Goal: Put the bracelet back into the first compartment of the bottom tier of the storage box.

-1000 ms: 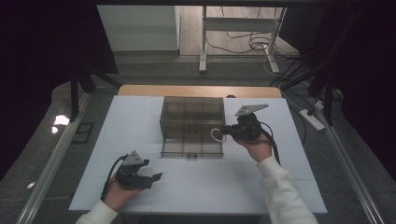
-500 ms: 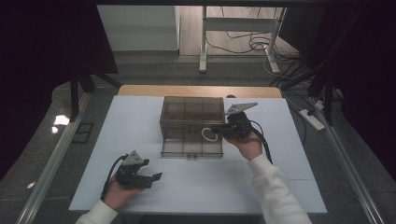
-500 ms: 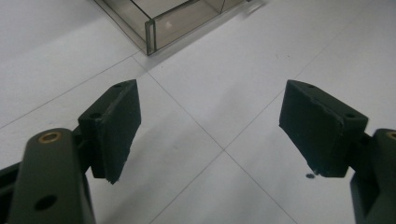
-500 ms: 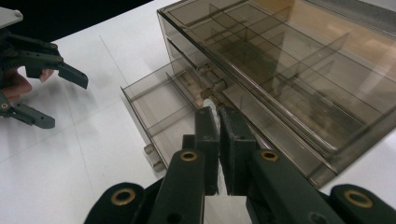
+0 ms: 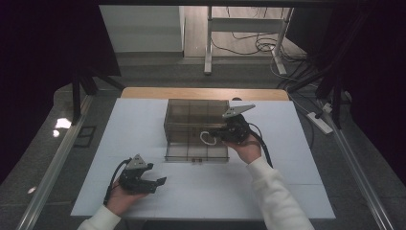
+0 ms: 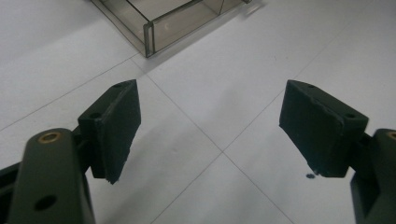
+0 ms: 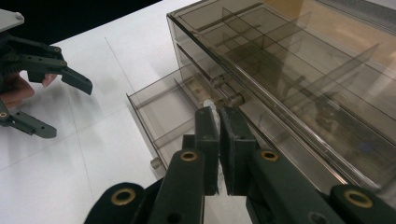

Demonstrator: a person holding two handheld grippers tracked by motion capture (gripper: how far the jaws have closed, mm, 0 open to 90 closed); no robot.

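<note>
The right gripper (image 5: pixel 216 135) pinches a looped white cord (image 5: pixel 207 138) over the smoky drawer box (image 5: pixel 191 120); left gripper (image 5: pixel 160 181) gapes empty.

In the right gripper view, the thin white looped cord (image 7: pixel 211 105) is almost all hidden between the two black jaws of the right hand-held gripper (image 7: pixel 219 114); just a small pale tip shows above them. The far side of the smoky transparent plastic drawer box (image 7: pixel 299 79) is cut off by the right edge there. In the left gripper view, the same box (image 6: pixel 159 18) is cut by the top edge, leaving one corner. In the high view, the cord (image 5: pixel 207 138) is too small to tell its material.
</note>
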